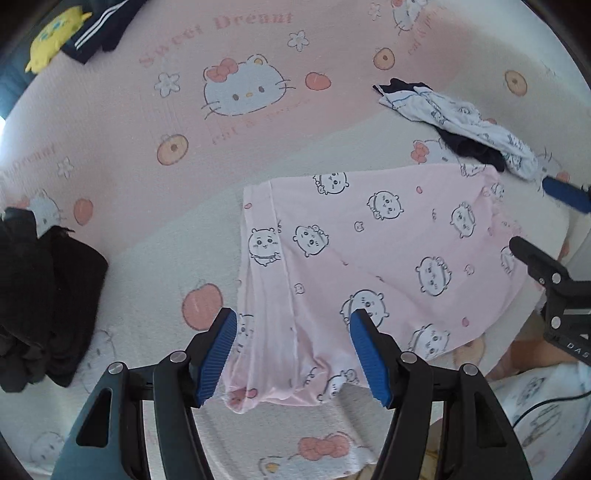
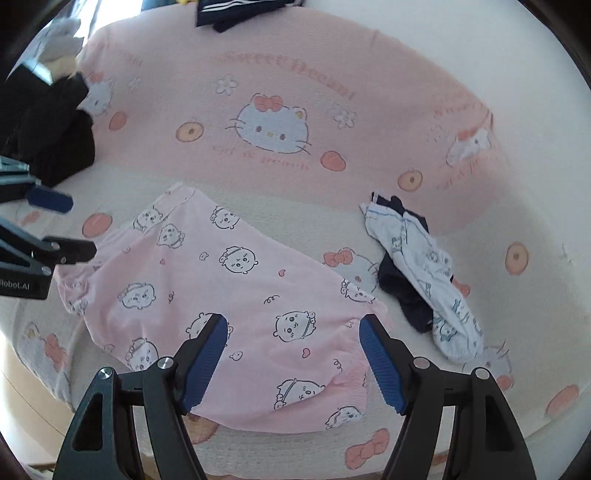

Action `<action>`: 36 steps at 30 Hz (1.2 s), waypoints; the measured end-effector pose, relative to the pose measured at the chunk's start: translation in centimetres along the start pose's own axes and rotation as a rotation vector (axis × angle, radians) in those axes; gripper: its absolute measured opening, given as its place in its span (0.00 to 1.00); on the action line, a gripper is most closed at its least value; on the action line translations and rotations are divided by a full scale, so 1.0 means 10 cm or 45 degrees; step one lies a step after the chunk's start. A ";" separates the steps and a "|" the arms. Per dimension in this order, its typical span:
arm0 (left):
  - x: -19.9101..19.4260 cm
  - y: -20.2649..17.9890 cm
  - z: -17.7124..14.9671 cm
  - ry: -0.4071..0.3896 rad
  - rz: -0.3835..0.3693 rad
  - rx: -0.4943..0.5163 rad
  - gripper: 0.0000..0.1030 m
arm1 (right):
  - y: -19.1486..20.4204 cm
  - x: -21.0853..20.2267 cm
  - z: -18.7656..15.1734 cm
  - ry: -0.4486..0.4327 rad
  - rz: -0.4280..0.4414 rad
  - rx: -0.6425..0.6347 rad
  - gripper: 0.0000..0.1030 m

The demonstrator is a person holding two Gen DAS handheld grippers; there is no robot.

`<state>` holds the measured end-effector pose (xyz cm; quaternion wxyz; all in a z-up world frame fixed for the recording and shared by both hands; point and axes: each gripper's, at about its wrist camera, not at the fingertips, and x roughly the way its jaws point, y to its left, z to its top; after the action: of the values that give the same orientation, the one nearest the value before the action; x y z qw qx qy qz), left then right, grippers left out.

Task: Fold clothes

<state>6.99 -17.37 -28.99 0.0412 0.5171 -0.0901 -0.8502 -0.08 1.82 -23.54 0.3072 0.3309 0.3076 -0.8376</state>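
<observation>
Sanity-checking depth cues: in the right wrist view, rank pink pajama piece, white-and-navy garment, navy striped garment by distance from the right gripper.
1. pink pajama piece: right under the right gripper, between its open jaws.
2. white-and-navy garment: on the right, mid-bed.
3. navy striped garment: at the top edge, on the far side of the bedsheet.

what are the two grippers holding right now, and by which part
Nothing is held. The left gripper and the right gripper both hang open over the pink pajama garment, pads clear of the cloth.

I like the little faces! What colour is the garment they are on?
Pale pink garment with black-outlined white cartoon faces, clearest in the right wrist view.
</observation>
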 end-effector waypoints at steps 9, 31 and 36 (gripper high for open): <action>0.03 -0.27 -0.39 -0.196 0.396 0.492 0.60 | 0.19 0.02 -0.08 0.039 -0.033 -0.158 0.71; 0.24 -0.72 -1.39 -0.412 0.664 1.367 0.60 | 1.01 0.24 -0.51 0.096 -0.125 -0.848 0.71; 0.37 -0.77 -1.42 -0.422 0.733 1.466 0.60 | 1.09 0.29 -0.63 0.124 -0.147 -0.949 0.71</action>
<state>18.10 -12.02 -40.09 -0.0307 0.2741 -0.6696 -0.6896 8.35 -1.32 -32.84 0.3438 0.2180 0.6237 -0.6673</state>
